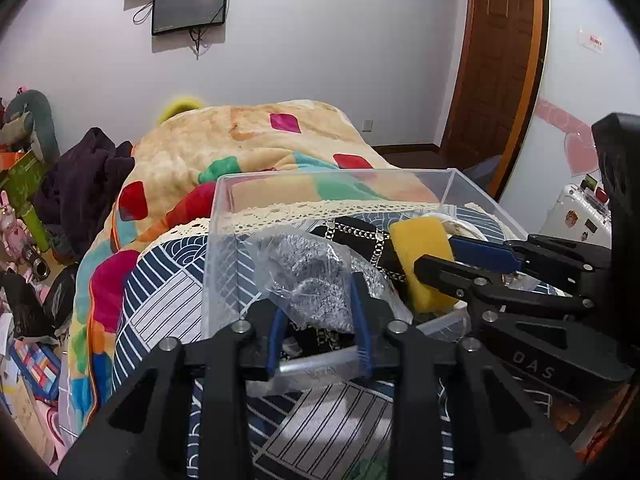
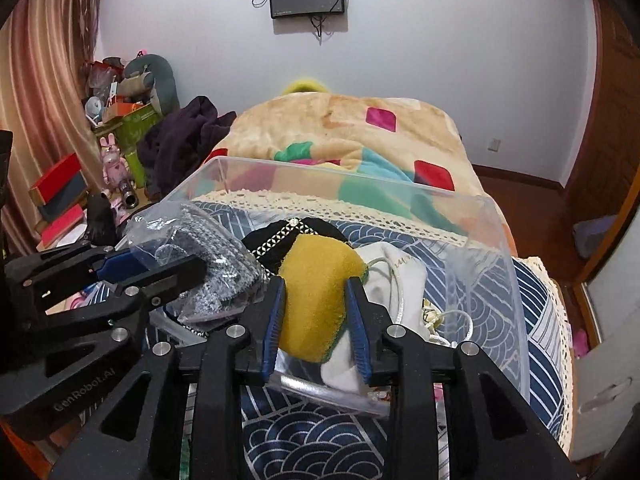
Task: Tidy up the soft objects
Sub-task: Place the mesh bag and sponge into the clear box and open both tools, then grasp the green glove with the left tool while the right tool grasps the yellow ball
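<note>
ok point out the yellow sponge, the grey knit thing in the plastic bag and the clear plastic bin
yellow sponge (image 2: pixel 316 300), right wrist view, middle of its face
grey knit item in plastic bag (image 1: pixel 316 280), left wrist view, knit centre
clear plastic bin (image 2: pixel 516 320), right wrist view, right wall

Right gripper (image 2: pixel 316 320) straddles the yellow sponge (image 2: pixel 316 296) over the clear plastic bin (image 2: pixel 508 248)

The blue pads (image 2: pixel 272 328) sit at the sponge's sides, and whether they press it is hard to tell. Left gripper (image 2: pixel 154 270) reaches in from the left, fingers either side of a bagged grey knit (image 2: pixel 216 252). Behind the sponge lie a black patterned cloth (image 2: pixel 272 240) and a white drawstring pouch (image 2: pixel 400 280). The bin stands on a blue wave-print cover (image 2: pixel 320 444) on the bed.
</note>
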`<state>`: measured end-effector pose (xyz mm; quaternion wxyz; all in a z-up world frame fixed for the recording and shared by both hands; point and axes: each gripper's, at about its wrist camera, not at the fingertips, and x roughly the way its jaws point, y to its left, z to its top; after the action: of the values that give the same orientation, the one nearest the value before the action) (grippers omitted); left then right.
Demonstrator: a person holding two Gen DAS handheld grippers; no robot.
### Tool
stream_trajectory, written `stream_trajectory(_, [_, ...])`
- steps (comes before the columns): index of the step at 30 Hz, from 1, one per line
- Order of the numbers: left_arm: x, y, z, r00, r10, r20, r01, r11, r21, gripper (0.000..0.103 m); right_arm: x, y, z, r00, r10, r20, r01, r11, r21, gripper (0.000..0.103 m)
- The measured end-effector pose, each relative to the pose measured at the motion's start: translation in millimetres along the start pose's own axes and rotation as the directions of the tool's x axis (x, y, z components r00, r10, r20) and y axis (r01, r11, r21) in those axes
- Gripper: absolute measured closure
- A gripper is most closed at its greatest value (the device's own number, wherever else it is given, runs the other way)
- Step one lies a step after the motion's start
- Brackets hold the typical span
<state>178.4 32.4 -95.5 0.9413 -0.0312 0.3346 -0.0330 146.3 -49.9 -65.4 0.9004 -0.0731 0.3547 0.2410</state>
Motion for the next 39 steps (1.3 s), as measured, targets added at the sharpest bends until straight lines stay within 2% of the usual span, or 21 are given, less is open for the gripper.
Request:
stream_trajectory(9, [-29, 2, 1, 0.999, -0.004, 0.049, 0.004, 1.0, 0.001, 0.047, -18, 2, -2, 0.999, -0.033, 0.033, 0.034, 0.999, -0.031, 0.066])
stream_trajectory(13, [-51, 0, 3, 0.996, -0.009, 0.094, 0.008, 1.0, 0.009, 0.041, -35, 3, -2, 0.995, -0.055, 0.082, 0.058, 0.998, -0.034, 0.052])
stream_trajectory(17, [-74, -4, 3, 0.989, -0.003, 0.145, -0.001, 1.0, 0.025, 0.027, -55, 5, 1, 0.989, -0.065, 0.133, 0.071, 0.997, -0.038, 0.046])
stream_trajectory(19, [-86, -6, 0, 0.986, -0.01, 0.168, 0.004, 0.999, 0.037, 0.023, -67, 4, 1, 0.984, -0.068, 0.166, 0.074, 0.997, -0.033, 0.037])
stream_trajectory(22, [-99, -7, -7, 0.984, -0.02, 0.179, 0.013, 0.999, 0.04, 0.016, -80, 5, -2, 0.979, -0.054, 0.198, 0.06, 0.998, -0.022, 0.031])
stream_trajectory(24, [-105, -9, -14, 0.984, -0.019, 0.177, 0.012, 0.999, 0.042, 0.012, -88, 6, -8, 0.978, -0.039, 0.206, 0.044, 0.999, -0.022, 0.031])
stream_trajectory(30, [-109, -10, -38, 0.991, -0.021, 0.13, 0.017, 0.999, 0.03, 0.01, -93, 11, -30, 0.981, -0.027, 0.194, 0.031, 0.999, -0.022, 0.031])
stream_trajectory(39, [-83, -17, -88, 0.999, -0.027, -0.017, 0.027, 0.999, 0.022, 0.01, -75, 15, -72, 0.997, 0.006, 0.074, -0.006, 1.0, 0.003, 0.031])
